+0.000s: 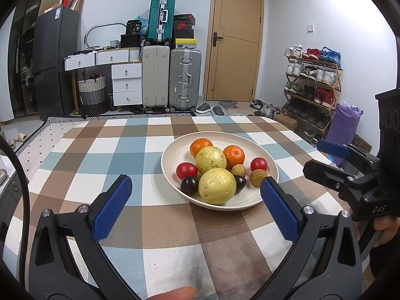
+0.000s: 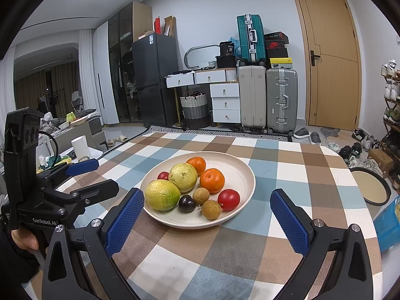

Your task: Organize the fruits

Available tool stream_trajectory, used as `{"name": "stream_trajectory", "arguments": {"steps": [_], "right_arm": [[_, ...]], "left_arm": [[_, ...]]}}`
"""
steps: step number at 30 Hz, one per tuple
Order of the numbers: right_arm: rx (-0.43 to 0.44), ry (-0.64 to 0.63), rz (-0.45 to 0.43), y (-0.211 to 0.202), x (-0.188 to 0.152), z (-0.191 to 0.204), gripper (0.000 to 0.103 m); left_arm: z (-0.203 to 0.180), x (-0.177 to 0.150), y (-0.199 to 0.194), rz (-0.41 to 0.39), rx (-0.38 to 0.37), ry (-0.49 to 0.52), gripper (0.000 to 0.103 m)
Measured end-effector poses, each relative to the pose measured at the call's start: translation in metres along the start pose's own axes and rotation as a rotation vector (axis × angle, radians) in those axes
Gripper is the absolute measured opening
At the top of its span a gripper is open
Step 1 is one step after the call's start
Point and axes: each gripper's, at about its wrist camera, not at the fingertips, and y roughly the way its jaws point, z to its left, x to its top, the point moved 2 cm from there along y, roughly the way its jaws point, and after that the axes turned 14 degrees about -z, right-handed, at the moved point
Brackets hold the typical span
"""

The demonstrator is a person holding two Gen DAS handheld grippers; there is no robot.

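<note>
Only the right wrist view shows a dark-rimmed tray (image 2: pixel 371 187) at the table's (image 2: pixel 287 170) right edge. The left gripper (image 1: pixel 196 201) and right gripper (image 2: pixel 207 215) are both spread, empty. The cream plate (image 2: pixel 240 175), mid-table, holds guavas, oranges, tomatoes, plums and longans.

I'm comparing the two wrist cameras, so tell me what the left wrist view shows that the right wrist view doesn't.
Only the left wrist view shows both dark plums, the purple bag and the whole shoe rack. Only the right wrist view shows the round tray beyond the table's edge and the white kettle. Both show the plate of fruit, the checked tablecloth, the suitcases, the door, and both grippers open: left gripper, right gripper.
</note>
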Motion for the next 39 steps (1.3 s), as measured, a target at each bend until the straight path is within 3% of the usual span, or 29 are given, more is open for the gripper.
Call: {"name": "stream_trajectory", "arguments": {"steps": [39], "right_arm": [[0.000, -0.002, 0.001, 0.0001, 0.0002, 0.0002, 0.103]], "left_arm": [[-0.0037, 0.0014, -0.0001, -0.005, -0.017, -0.003, 0.102]]}}
